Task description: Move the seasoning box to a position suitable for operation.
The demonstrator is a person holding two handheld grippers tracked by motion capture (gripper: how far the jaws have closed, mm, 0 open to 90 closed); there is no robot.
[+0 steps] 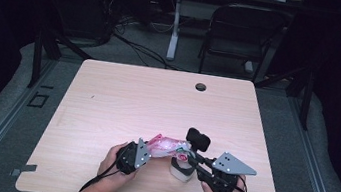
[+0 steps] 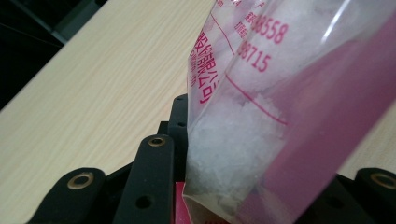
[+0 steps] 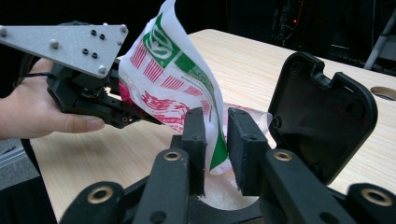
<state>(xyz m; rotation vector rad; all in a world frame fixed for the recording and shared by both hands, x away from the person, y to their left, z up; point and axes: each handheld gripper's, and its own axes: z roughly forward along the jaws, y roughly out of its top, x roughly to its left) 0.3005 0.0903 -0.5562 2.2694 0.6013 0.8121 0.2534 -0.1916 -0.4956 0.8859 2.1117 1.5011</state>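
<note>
A plastic bag (image 1: 165, 145) with red and green print holds white crystals (image 2: 233, 140). It hangs tilted between my two grippers near the table's front edge. My left gripper (image 1: 150, 149) is shut on the bag's (image 2: 280, 93) full lower end. My right gripper (image 3: 217, 144) is shut on the thin edge of the bag (image 3: 173, 74) at its mouth. The mouth points down into a white container (image 1: 181, 171) that has white crystals (image 3: 224, 196) inside. The container's black flip lid (image 3: 322, 112) stands open just behind my right gripper's jaws. The left gripper (image 3: 116, 112) and the hand holding it are at the left of the right gripper view.
The light wooden table (image 1: 158, 99) has a round cable hole (image 1: 201, 86) near its far edge. A black chair (image 1: 240, 35) and a white desk leg (image 1: 175, 26) stand on the floor beyond the table.
</note>
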